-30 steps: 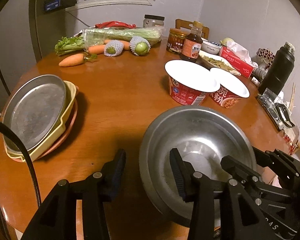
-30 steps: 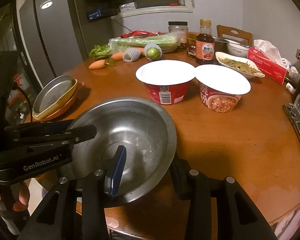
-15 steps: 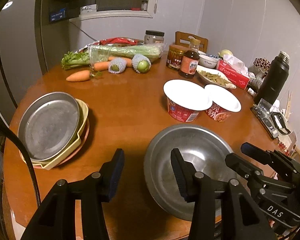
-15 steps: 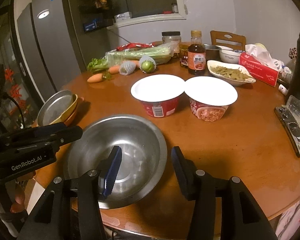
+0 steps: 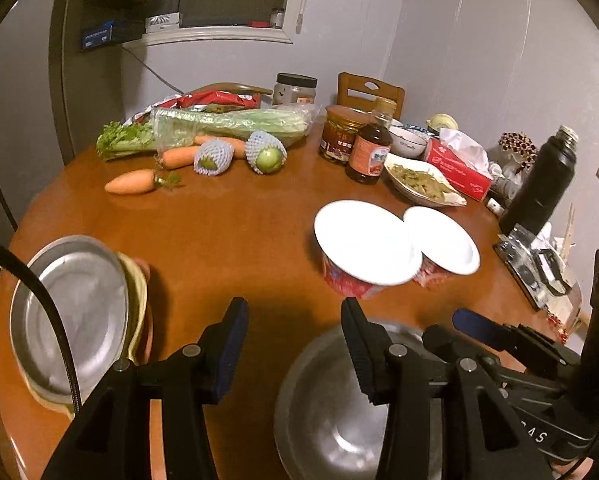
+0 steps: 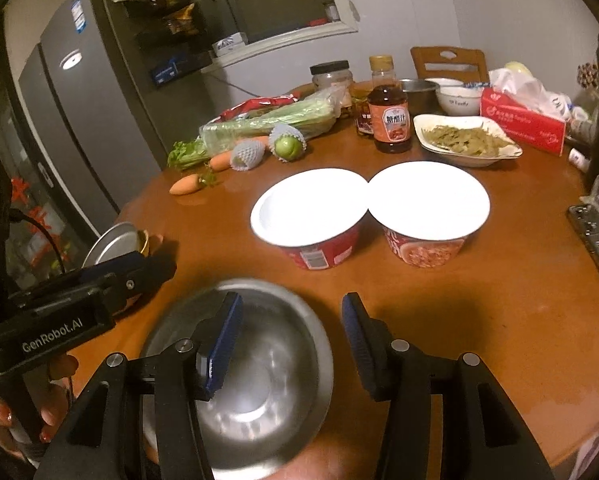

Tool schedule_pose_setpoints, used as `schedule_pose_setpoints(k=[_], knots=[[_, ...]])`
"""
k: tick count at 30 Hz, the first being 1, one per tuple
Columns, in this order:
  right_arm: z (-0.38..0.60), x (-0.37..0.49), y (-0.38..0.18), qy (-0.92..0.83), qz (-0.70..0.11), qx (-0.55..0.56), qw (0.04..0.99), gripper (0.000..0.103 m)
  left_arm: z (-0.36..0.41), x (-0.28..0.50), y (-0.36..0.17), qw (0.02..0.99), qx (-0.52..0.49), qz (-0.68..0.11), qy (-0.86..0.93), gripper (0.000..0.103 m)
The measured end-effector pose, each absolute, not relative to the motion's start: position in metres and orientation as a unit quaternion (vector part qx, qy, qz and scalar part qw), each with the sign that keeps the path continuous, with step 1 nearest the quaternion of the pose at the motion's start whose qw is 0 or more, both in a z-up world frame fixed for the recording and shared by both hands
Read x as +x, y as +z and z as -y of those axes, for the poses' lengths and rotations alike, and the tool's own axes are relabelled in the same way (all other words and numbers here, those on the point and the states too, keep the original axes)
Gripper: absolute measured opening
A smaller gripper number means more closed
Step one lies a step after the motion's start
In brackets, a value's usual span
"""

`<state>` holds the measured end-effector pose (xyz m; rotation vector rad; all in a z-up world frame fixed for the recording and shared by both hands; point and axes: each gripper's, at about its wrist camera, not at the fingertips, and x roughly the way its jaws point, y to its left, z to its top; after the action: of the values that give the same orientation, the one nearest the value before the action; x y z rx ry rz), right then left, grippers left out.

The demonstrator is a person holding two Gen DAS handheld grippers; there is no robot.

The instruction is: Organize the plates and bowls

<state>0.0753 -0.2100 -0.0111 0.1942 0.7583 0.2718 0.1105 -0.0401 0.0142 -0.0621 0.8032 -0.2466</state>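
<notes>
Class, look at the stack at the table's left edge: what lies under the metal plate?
Under the metal plate a yellow dish shows, and an orange-pink rim beneath it. Anything lower is covered.

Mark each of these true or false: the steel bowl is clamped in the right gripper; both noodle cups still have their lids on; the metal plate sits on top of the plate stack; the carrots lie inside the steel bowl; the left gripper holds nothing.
1. The steel bowl is clamped in the right gripper: false. Its jaws stand apart, pressing on nothing; the bowl sits on the table.
2. Both noodle cups have lids on: true.
3. The metal plate tops the plate stack: true.
4. The carrots lie inside the steel bowl: false. They lie across the table by the celery.
5. The left gripper holds nothing: true.
</notes>
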Motion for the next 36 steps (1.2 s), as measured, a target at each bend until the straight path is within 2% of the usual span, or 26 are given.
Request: schedule_pose_setpoints(k=[13, 29, 36], knots=[[0.218, 0.141, -0.016, 0.126, -0.390, 0.132, 0.903, 0.053, 0.065, 0.183, 0.004, 0.897, 0.001, -0.421, -0.133, 0.048], [0.225, 0.175, -0.031, 0.127, -0.406, 0.131, 0.896, 0.053, 0.077, 0.231, -0.025, 0.865, -0.042, -0.476, -0.155, 0.048], [0.219, 0.175, -0.031, 0.130, -0.394, 0.099, 0.904, 0.041, 0.082, 0.232, -0.031, 0.859, -0.044, -0.483, -0.165, 0.040]])
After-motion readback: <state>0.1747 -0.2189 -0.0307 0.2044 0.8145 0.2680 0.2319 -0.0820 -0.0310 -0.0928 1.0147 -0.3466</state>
